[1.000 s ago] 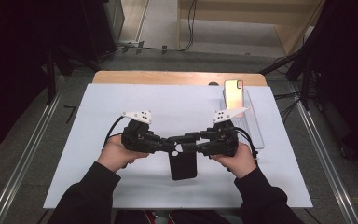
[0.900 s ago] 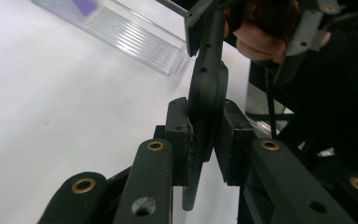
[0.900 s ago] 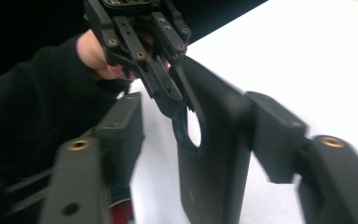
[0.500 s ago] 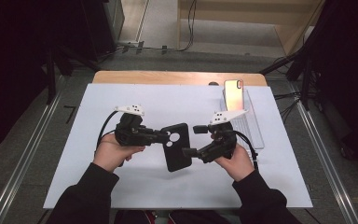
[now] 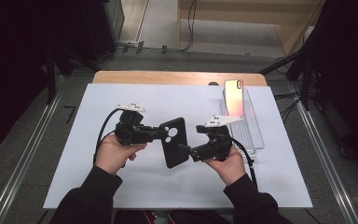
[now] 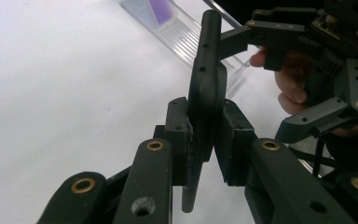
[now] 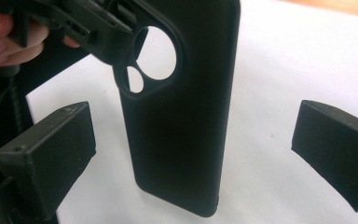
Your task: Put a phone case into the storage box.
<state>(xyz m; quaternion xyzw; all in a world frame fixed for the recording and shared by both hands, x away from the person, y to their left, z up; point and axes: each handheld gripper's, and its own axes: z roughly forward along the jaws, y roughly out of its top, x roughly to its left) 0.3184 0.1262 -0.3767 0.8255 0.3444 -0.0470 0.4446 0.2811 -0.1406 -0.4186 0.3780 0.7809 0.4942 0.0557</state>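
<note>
Phone case (image 5: pixel 174 142) in left gripper (image 5: pixel 154 134), btwn wide right gripper (image 5: pixel 188 150) jaws.

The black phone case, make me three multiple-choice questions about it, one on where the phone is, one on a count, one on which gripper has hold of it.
1. Where is the phone?
A. Leaning upright in the clear stand at the table's far right
B. Flat on the white sheet by the left hand
C. Inside the case

2. How many round openings show in the black phone case?
A. None
B. Two
C. Five

3. Which gripper grips the case?
A. Right gripper alone
B. Both
C. Left gripper alone

Answers: 1 A, the high view shows it standing in the clear stand. 2 B, the right gripper view shows a large and a small hole. 3 C, the left gripper's pads press on the case edge, while the right jaws stand wide apart, having just opened, clear of it.
</note>
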